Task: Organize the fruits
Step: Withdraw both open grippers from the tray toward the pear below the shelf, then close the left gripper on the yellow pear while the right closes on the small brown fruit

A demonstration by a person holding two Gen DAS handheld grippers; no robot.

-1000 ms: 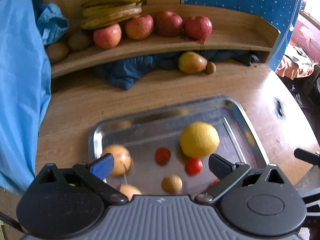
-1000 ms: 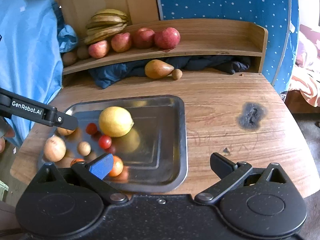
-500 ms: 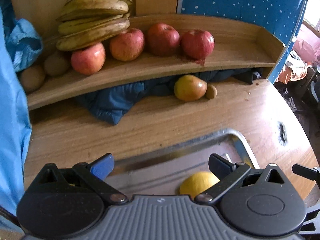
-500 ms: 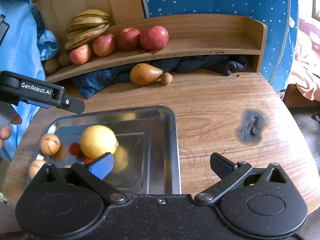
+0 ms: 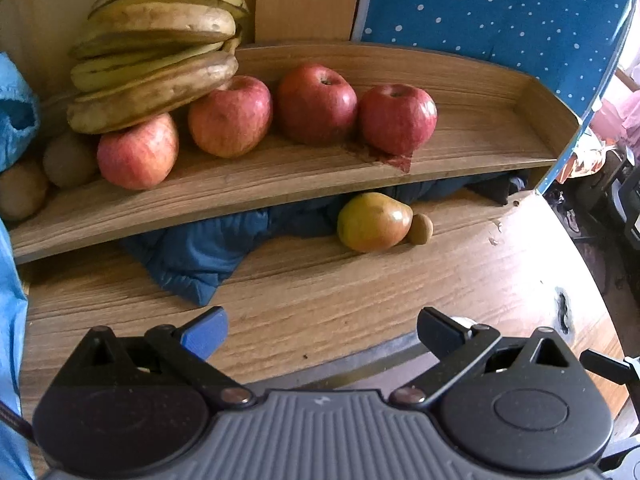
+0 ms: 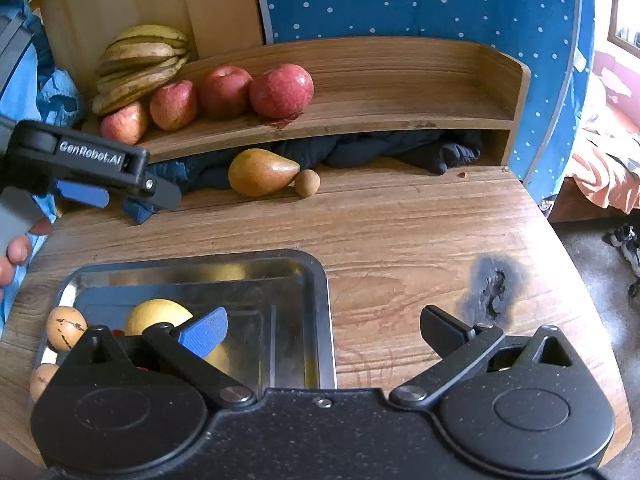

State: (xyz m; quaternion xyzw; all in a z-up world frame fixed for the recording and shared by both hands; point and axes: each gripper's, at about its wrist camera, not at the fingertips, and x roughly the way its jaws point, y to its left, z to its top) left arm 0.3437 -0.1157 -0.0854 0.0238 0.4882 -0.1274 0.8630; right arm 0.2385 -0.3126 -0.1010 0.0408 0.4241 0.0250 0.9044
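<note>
A wooden shelf [image 5: 280,176] holds bananas [image 5: 152,48], several red apples [image 5: 316,104] and brown kiwis [image 5: 68,160]. A pear [image 5: 372,222] and a small brown fruit [image 5: 420,229] lie on the table under the shelf; both also show in the right wrist view, the pear [image 6: 260,172] left of the small fruit [image 6: 307,183]. A metal tray [image 6: 316,308] holds a lemon [image 6: 156,316] and small brown fruits [image 6: 64,326]. My left gripper [image 5: 320,330] is open and empty above the table, facing the shelf. My right gripper [image 6: 324,326] is open and empty over the tray's right edge.
A dark blue cloth [image 5: 200,256] lies under the shelf. The table has a black burn mark [image 6: 494,286] at the right. A light blue garment [image 5: 12,280] hangs at the left. The left gripper shows in the right wrist view [image 6: 120,184].
My left gripper has moved forward from over the tray toward the shelf, so the tray fruits have left its view. My right gripper has moved forward and to the right.
</note>
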